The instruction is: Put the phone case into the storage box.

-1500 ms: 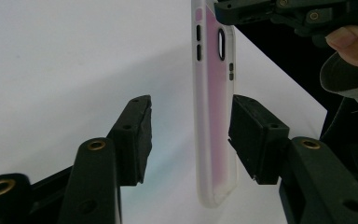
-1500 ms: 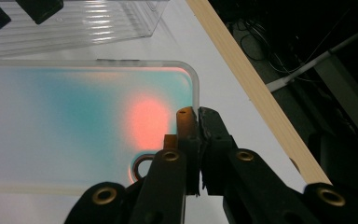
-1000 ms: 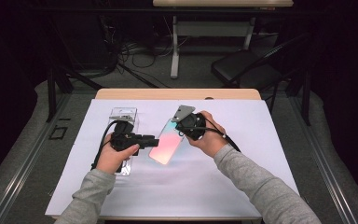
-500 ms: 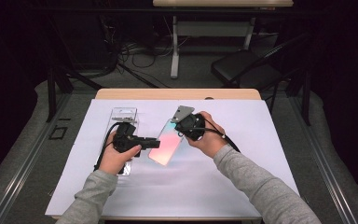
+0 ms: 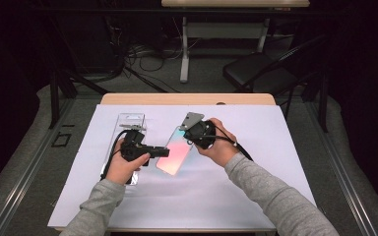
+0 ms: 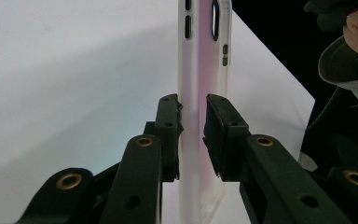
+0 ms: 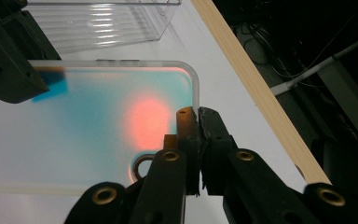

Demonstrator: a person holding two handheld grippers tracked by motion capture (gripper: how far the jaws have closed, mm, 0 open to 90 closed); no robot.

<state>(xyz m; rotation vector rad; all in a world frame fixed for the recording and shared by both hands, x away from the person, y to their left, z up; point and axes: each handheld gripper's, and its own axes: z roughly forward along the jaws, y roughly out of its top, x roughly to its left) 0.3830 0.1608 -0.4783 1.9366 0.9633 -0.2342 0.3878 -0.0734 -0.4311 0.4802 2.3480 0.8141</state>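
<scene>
With the phone case (image 5: 175,152) held above the worktop (image 5: 275,162), right gripper (image 7: 198,112) pinching its edge and left gripper (image 6: 193,105) just closing its fingers around the opposite rim, squeeze evenly without twisting.

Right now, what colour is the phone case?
Translucent teal-blue with a coral-pink patch in the middle on the phone case; the right gripper view shows it best.

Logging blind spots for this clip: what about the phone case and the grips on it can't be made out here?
- Phone case, left gripper view: lower end cut off by the bottom edge.
- Left gripper: right pad's contact with the case too close to judge.
- Right gripper: jaws hide the pinched case edge.
- Clear box: cut off by the top edge.
</scene>
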